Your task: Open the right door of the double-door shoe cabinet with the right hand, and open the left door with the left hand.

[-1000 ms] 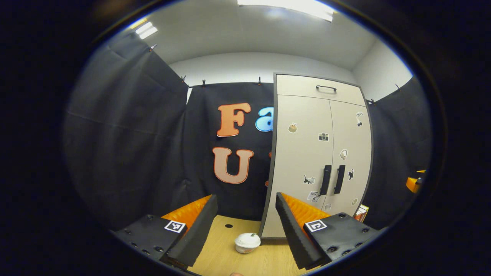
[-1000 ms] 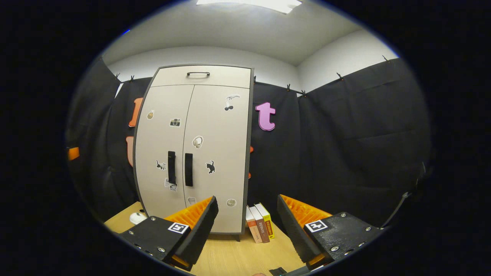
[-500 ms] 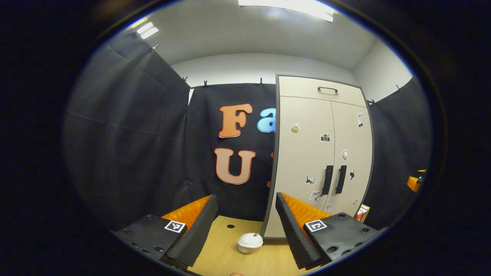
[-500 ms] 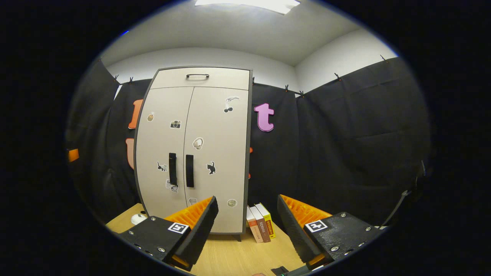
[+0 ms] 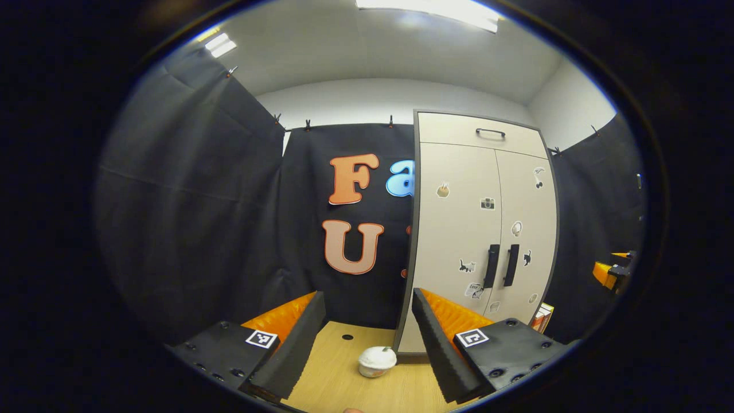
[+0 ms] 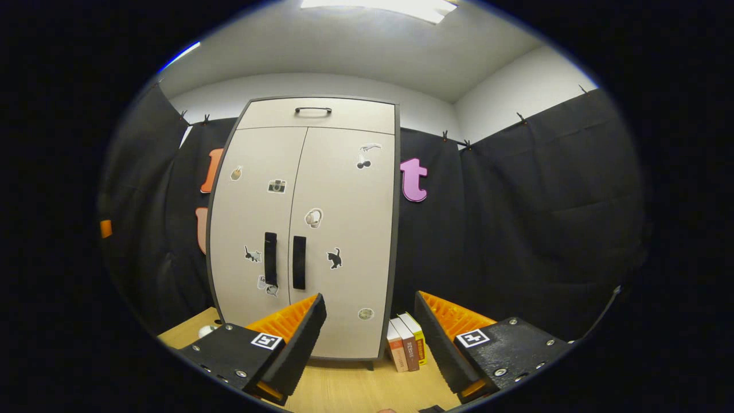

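A beige double-door shoe cabinet (image 6: 309, 218) stands on the wooden table, both doors closed, stickers on them. Two dark vertical handles sit side by side: the left door handle (image 6: 270, 259) and the right door handle (image 6: 299, 262). In the left gripper view the cabinet (image 5: 479, 229) stands to the right, with its handles (image 5: 500, 265) at mid height. My left gripper (image 5: 367, 338) is open and empty, well short of the cabinet. My right gripper (image 6: 370, 338) is open and empty too, low in front of the right door. The other gripper (image 5: 610, 274) shows at the far right edge.
A small white lidded cup (image 5: 377, 361) sits on the wooden table (image 5: 344, 378) by the cabinet's left corner. Three upright books (image 6: 406, 349) lean beside the cabinet's right side. A drawer with a handle (image 6: 313, 110) tops the cabinet. Black cloth walls surround the booth.
The right gripper has drawn nearer the cabinet and swung slightly left, so the cabinet looks bigger and more central. The left gripper view has barely shifted.
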`<act>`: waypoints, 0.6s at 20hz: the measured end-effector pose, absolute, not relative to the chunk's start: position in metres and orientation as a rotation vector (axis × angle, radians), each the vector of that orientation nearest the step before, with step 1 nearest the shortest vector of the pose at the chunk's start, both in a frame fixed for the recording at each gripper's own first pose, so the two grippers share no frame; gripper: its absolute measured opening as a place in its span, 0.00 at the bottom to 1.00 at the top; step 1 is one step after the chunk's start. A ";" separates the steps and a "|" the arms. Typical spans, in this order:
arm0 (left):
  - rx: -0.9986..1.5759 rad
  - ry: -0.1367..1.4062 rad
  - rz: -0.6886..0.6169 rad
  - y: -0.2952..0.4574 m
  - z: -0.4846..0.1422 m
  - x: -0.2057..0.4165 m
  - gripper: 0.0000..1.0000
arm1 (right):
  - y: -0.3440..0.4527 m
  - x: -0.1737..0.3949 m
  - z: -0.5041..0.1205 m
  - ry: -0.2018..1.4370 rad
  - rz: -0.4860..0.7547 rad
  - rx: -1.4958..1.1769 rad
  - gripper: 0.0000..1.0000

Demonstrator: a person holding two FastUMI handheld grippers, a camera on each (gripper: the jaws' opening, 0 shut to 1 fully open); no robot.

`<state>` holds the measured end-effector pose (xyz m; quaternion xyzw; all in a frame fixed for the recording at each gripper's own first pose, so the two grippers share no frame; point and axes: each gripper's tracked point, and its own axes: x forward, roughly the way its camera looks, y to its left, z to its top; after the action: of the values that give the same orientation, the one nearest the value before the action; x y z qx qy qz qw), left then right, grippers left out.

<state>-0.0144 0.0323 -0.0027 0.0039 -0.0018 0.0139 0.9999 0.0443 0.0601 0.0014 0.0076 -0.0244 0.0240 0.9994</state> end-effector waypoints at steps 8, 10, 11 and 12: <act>0.013 0.000 0.079 0.061 -0.002 -0.018 0.97 | 0.129 0.111 -0.010 0.027 0.130 0.059 0.94; 0.020 0.004 0.092 0.067 -0.003 -0.019 0.97 | 0.143 0.126 -0.010 0.032 0.137 0.058 0.94; 0.022 0.005 0.098 0.070 -0.004 -0.019 0.97 | 0.152 0.134 -0.010 0.037 0.148 0.061 0.94; 0.020 0.006 0.101 0.073 -0.005 -0.019 0.97 | 0.160 0.142 -0.010 0.038 0.159 0.065 0.94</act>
<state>-0.0185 0.0728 -0.0049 0.0102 0.0029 0.0505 0.9987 0.1418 0.1600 -0.0097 0.0326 0.0190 0.0793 0.9961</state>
